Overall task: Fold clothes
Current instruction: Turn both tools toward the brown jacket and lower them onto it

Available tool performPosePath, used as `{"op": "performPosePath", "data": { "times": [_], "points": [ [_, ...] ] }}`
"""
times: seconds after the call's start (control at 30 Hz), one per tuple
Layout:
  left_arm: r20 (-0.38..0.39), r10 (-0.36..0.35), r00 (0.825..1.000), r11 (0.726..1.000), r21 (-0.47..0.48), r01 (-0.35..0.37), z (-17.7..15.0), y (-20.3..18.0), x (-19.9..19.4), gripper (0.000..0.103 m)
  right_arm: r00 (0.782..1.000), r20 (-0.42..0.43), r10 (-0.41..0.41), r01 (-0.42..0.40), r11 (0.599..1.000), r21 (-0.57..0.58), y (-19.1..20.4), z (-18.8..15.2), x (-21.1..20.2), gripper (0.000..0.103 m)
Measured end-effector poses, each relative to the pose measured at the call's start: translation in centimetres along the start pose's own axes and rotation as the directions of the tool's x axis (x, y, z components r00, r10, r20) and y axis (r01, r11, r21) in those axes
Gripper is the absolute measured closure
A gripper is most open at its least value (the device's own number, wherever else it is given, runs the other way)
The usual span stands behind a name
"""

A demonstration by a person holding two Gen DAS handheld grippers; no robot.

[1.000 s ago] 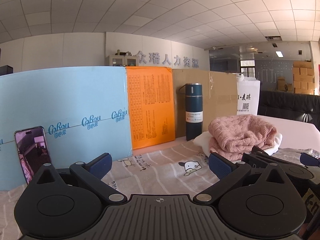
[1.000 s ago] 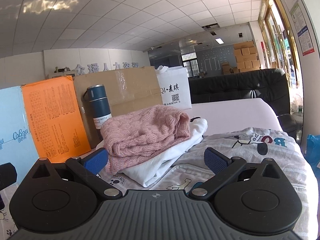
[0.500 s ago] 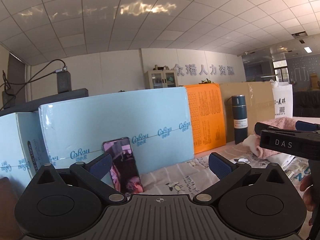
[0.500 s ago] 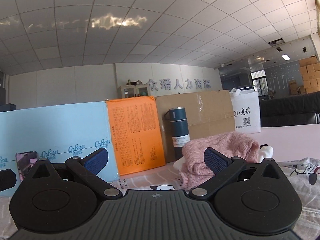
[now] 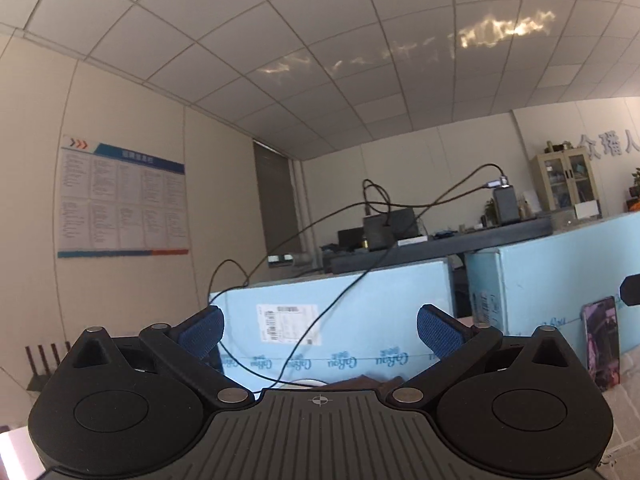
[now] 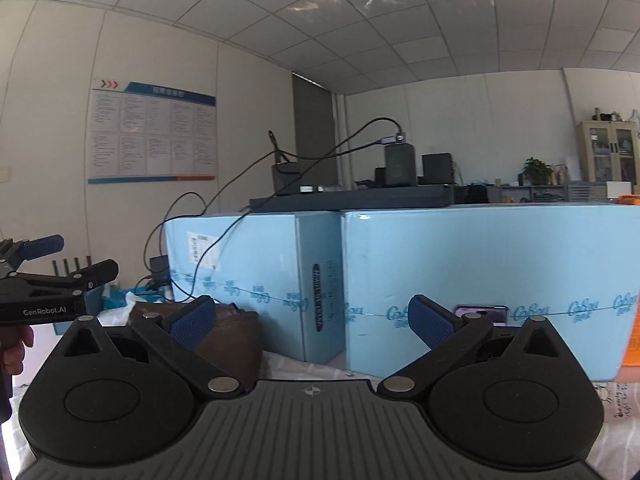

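My left gripper is open and empty, raised and pointing at the light blue boxes. My right gripper is open and empty too. The left gripper also shows at the left edge of the right wrist view. A brown garment lies on the printed sheet just behind my right gripper's left finger; a sliver of it shows in the left wrist view. The pink sweater pile is out of view.
Light blue boxes stand as a wall across the back, with a dark board and cabled chargers on top. A phone leans against the boxes. Black cables hang down over them.
Both grippers have swung to the left, away from the pink sweater, bottle and orange box, and now face the blue boxes and the left wall. Both stayed open.
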State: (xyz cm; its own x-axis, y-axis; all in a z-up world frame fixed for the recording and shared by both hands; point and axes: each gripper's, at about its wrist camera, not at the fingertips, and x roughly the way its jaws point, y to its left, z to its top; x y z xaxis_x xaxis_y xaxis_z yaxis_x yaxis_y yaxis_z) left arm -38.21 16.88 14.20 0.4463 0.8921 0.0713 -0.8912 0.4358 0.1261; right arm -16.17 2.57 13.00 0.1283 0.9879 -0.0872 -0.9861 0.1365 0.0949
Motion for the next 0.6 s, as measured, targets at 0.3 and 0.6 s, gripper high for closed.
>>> {"op": "performPosePath", "data": {
  "times": [0.3, 0.6],
  "points": [
    [-0.326, -0.156, 0.932, 0.806, -0.587, -0.071, -10.1, 9.5, 3.5, 0.000, 0.924, -0.209, 0.321, -0.266, 0.930, 0.256, 1.5, -3.0, 14.5, 0.000],
    [-0.346, -0.301, 0.889, 0.461, -0.868, -0.182, -19.4, 10.5, 5.3, 0.000, 0.857, -0.336, 0.391, -0.237, 0.878, 0.416, -1.3, -10.3, 22.5, 0.002]
  ]
}}
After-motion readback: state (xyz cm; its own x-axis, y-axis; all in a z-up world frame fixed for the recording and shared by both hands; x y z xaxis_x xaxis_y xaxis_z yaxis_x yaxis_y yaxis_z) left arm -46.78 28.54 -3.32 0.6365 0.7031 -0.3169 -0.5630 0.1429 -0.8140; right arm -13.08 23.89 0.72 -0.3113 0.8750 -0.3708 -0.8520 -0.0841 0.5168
